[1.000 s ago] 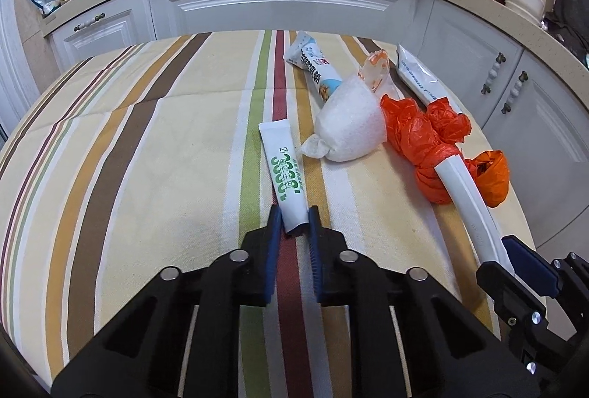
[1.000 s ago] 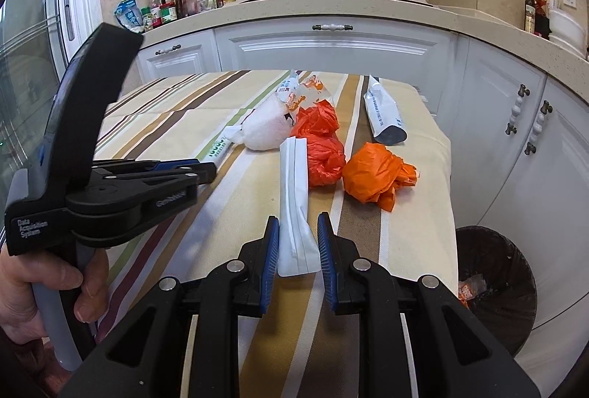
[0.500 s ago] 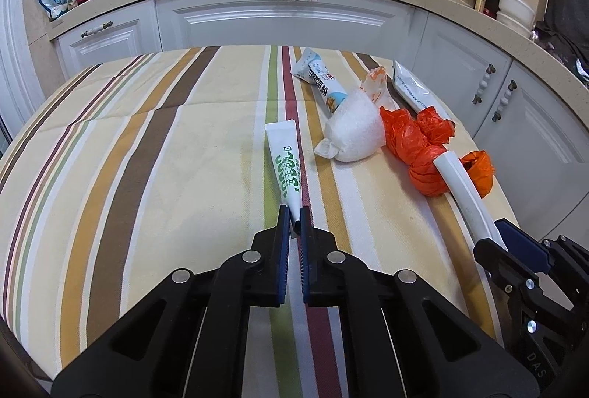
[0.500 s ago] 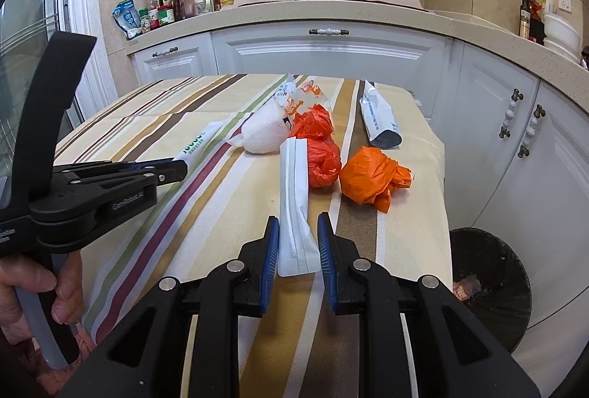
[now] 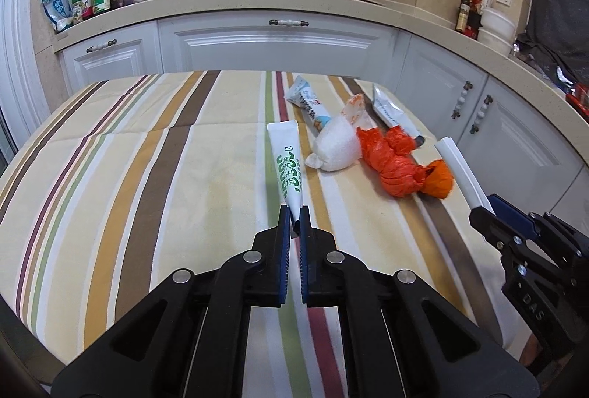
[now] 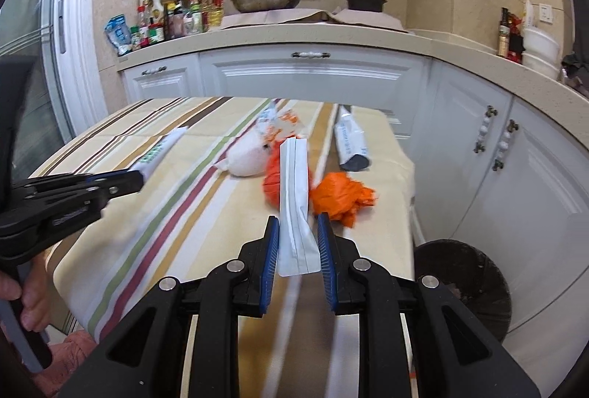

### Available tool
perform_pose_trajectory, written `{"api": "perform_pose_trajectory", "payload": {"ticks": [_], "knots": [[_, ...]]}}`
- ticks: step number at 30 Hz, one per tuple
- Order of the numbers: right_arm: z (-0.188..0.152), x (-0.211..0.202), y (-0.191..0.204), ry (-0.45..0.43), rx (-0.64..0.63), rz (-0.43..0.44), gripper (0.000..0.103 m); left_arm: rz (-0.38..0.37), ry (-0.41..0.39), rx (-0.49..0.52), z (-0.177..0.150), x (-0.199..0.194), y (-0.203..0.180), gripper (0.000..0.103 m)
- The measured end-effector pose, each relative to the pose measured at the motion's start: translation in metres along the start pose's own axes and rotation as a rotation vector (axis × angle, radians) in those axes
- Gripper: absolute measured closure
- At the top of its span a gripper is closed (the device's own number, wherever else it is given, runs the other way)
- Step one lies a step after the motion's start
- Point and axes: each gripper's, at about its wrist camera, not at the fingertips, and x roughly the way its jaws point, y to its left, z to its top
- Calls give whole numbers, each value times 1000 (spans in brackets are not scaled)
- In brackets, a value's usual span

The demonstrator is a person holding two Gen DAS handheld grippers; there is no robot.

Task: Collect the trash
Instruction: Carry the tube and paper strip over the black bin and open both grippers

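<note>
My left gripper (image 5: 293, 214) is shut on the end of a white tube with green print (image 5: 286, 166) and holds it lifted above the striped table; the tube also shows in the right wrist view (image 6: 159, 149). My right gripper (image 6: 297, 232) is shut on a flat white pouch (image 6: 294, 192), raised off the cloth. On the table lie a white bag (image 5: 337, 147), crumpled orange plastic bags (image 5: 395, 162), a blue-white wrapper (image 5: 307, 101) and a grey-white packet (image 6: 349, 144). A black trash bin (image 6: 465, 280) stands on the floor right of the table.
The striped tablecloth (image 5: 147, 158) covers the table. White cabinets (image 5: 279, 44) and a countertop with bottles, a pan and a pot run behind and to the right. The table's right edge drops off beside the bin.
Both grippers have risen, lifting the tube and the pouch off the cloth. The left gripper closed tight on the tube a second ago.
</note>
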Motion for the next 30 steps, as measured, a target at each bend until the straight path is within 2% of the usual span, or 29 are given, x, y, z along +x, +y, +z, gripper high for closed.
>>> {"api": "perform_pose_trajectory", "payload": {"ticks": [7,13,24,30], "knots": [[-2,-13,-35,-14,53,-104,80,-90,-27,68,-2,-17,-29,98],[-11,-28,-73,-19,114,-208,80,-186,-35,137,1,-18,-71,98],[-34,-46,-139,-13,213,-328,80,-311,-36,266,5,4,-164,98],[-43,-46,-169,-14,252,-359,80,-339,-17,335,2,27,-215,98]]}}
